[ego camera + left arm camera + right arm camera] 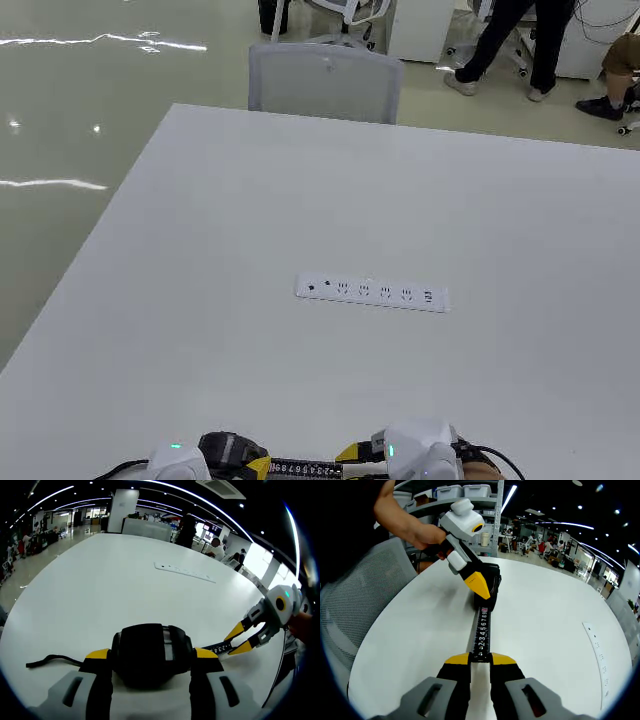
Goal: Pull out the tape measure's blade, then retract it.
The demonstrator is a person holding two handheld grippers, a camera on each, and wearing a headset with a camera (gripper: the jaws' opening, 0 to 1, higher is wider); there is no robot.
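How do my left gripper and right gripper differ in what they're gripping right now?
The left gripper is shut on the bulky black tape measure case; the right gripper is shut on the tip of the thin black numbered blade. The left gripper's fingers sit wide apart around the case; the right gripper's fingers are nearly together. Both have yellow-tipped fingers.

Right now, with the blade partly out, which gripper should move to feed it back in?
Right. The right gripper pinches the free end of the blade, in line with it, so it can likely guide it back. The left gripper clamps the tape measure case and is better kept as the anchor.
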